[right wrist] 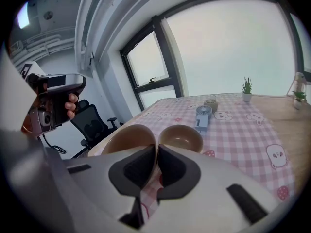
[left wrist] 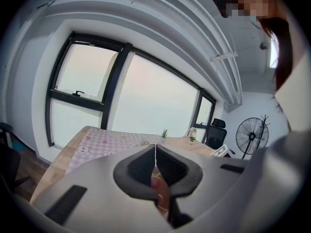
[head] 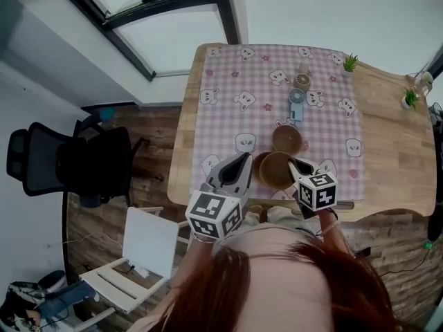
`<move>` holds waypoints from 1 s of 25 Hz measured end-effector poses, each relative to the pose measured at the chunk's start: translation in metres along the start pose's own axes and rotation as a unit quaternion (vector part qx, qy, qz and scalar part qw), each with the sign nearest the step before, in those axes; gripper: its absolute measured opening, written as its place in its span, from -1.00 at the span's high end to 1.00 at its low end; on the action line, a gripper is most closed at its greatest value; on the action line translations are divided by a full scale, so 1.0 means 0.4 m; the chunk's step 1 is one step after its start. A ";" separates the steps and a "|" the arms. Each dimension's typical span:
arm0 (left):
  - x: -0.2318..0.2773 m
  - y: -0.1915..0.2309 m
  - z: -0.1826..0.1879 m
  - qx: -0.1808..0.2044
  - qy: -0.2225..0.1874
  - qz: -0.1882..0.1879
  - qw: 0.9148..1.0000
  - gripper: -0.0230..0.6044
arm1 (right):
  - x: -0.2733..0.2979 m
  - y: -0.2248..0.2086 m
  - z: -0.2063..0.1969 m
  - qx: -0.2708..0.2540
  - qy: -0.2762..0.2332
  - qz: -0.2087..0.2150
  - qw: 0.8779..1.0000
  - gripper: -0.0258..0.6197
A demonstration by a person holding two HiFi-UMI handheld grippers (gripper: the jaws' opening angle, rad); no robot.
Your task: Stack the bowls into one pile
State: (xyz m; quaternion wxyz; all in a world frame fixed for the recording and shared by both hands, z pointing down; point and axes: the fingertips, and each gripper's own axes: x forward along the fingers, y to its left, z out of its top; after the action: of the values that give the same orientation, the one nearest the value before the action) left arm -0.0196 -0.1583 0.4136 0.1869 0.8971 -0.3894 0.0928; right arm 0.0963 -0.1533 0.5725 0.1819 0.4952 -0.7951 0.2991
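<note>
A tan bowl [head: 277,171] hangs tilted near the table's front edge, and my right gripper [head: 296,164] is shut on its rim. In the right gripper view that rim runs between the jaws of the right gripper [right wrist: 156,148], with the held bowl [right wrist: 127,139] to their left. A second tan bowl [head: 286,138] [right wrist: 181,137] stands upright on the pink checked cloth just beyond. A darker brown edge [head: 258,165] shows left of the held bowl; I cannot tell what it is. My left gripper [head: 243,160] [left wrist: 155,147] hovers beside the held bowl, shut and empty.
A small blue hand fan [head: 296,106] and a round item [head: 302,81] lie further back on the cloth. Two little potted plants [head: 351,63] [head: 411,99] stand at the far right. A black office chair [head: 69,161] and a white chair [head: 149,244] stand left of the wooden table [head: 391,151].
</note>
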 end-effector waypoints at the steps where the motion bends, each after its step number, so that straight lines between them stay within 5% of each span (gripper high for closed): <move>1: -0.004 0.003 0.000 -0.001 -0.001 0.002 1.000 0.89 | 0.005 0.006 0.001 -0.002 0.001 0.003 1.000 0.85; 25: -0.080 0.069 -0.009 -0.014 -0.007 0.061 0.998 0.89 | 0.118 0.056 -0.033 -0.048 0.041 0.017 0.998 0.83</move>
State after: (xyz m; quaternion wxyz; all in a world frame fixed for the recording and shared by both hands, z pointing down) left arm -0.0615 -0.1528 0.4142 0.1911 0.8693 -0.4464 0.0922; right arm 0.0551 -0.1692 0.6036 0.2326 0.4594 -0.8088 0.2841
